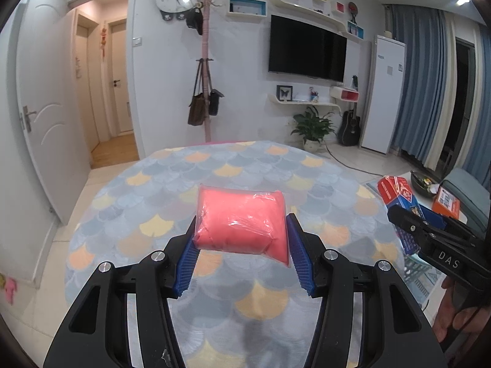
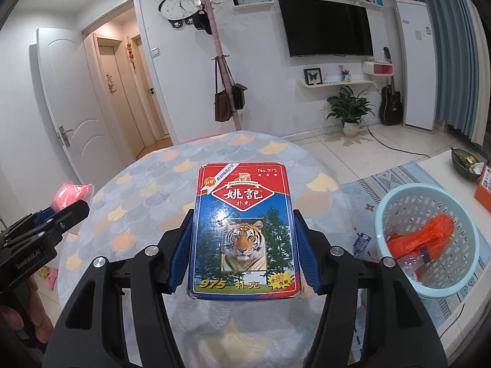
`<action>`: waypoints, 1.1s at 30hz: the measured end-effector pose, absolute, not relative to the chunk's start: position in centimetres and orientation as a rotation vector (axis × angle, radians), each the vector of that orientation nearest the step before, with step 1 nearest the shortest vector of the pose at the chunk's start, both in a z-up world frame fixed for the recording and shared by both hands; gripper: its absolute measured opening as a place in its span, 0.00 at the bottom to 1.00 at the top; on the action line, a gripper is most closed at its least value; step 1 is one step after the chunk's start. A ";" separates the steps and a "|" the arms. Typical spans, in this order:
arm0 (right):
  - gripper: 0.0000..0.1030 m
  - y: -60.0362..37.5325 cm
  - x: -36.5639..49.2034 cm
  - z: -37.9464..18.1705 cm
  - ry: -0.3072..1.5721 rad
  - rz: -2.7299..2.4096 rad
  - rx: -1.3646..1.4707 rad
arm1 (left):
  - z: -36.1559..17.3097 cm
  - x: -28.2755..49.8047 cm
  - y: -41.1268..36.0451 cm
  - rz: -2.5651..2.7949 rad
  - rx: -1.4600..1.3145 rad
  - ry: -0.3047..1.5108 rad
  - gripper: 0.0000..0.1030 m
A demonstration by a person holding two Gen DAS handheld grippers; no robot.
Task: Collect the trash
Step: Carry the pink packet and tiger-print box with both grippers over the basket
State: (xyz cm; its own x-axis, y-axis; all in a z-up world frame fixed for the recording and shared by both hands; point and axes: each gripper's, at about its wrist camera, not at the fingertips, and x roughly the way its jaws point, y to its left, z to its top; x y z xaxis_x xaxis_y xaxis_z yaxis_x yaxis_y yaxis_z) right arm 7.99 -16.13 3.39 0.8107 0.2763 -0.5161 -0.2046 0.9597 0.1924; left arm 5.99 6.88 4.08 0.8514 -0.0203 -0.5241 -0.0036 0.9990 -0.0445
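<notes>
Left wrist view: the left gripper point(image 1: 242, 239) has its blue fingers point(image 1: 299, 251) pressed against both sides of a pink plastic-wrapped packet point(image 1: 241, 220), holding it above a round desk point(image 1: 153, 214) covered in a cloth of grey, yellow and orange scallop shapes. To the right of the desk the right gripper point(image 1: 408, 214) shows side-on with a red and blue card box point(image 1: 399, 193) in its grip. In the right wrist view the right gripper point(image 2: 244, 239) clamps that card box point(image 2: 244, 233), which bears a tiger picture, flat between its fingers point(image 2: 181, 254) over the same desk point(image 2: 147, 190). Right of the desk, on a patterned rug point(image 2: 368, 190) on the floor, stands a pale blue basket point(image 2: 396, 202) with an orange plastic bag point(image 2: 429, 233) inside. Behind the desk rises a pink coat stand point(image 2: 224, 70) with bags hanging from it, and a round clock point(image 2: 178, 6) hangs on the white wall above. Right of the coat stand is a dark television point(image 2: 328, 27), with a potted plant point(image 2: 349, 110) and a guitar point(image 2: 391, 104) below it. Left of the desk a white door point(image 2: 73, 98) stands open onto a hallway.
</notes>
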 end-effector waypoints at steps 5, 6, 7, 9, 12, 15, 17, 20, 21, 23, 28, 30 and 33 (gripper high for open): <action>0.55 -17.7 7.9 3.3 0.566 0.232 0.139 | 4.1 6.1 5.5 -0.037 -0.033 0.550 0.51; 0.55 -18.1 8.0 3.3 0.565 0.225 0.142 | 4.1 6.2 5.2 -0.043 -0.030 0.551 0.51; 0.55 -18.3 7.9 3.3 0.563 0.219 0.144 | 4.1 6.2 4.9 -0.049 -0.027 0.551 0.51; 0.55 -18.9 7.9 3.2 0.560 0.207 0.146 | 4.0 6.4 4.1 -0.065 -0.021 0.552 0.51; 0.55 -19.8 8.0 3.1 0.558 0.188 0.151 | 4.0 6.7 2.9 -0.091 -0.016 0.554 0.51; 0.55 -21.0 8.1 2.9 0.554 0.166 0.161 | 4.0 7.2 1.6 -0.118 -0.007 0.554 0.51; 0.55 -21.8 8.1 2.8 0.552 0.152 0.169 | 4.0 7.5 0.6 -0.140 0.001 0.555 0.51; 0.55 -23.3 8.1 2.7 0.547 0.127 0.181 | 4.0 7.9 -1.1 -0.169 0.017 0.555 0.50; 0.55 -23.8 8.1 2.6 0.545 0.119 0.185 | 4.0 7.9 -1.6 -0.179 0.020 0.555 0.51; 0.55 -25.0 8.1 2.5 0.540 0.097 0.192 | 4.0 8.3 -2.9 -0.206 0.029 0.558 0.51; 0.55 -28.6 8.1 2.1 0.527 0.039 0.222 | 4.0 9.3 -6.1 -0.270 0.048 0.567 0.51; 0.55 -30.4 8.0 2.0 0.523 0.010 0.240 | 4.1 9.4 -7.5 -0.295 0.060 0.564 0.51; 0.55 -32.8 7.9 1.6 0.514 -0.027 0.265 | 4.0 10.2 -9.9 -0.343 0.073 0.569 0.51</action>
State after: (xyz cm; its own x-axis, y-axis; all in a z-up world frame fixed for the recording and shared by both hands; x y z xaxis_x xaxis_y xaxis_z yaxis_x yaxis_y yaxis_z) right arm 7.93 -32.82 1.62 0.8711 0.0405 -0.4894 0.0921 0.9655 0.2437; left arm 10.19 -9.90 4.04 0.7873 -0.2984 -0.5396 0.3381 0.9407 -0.0268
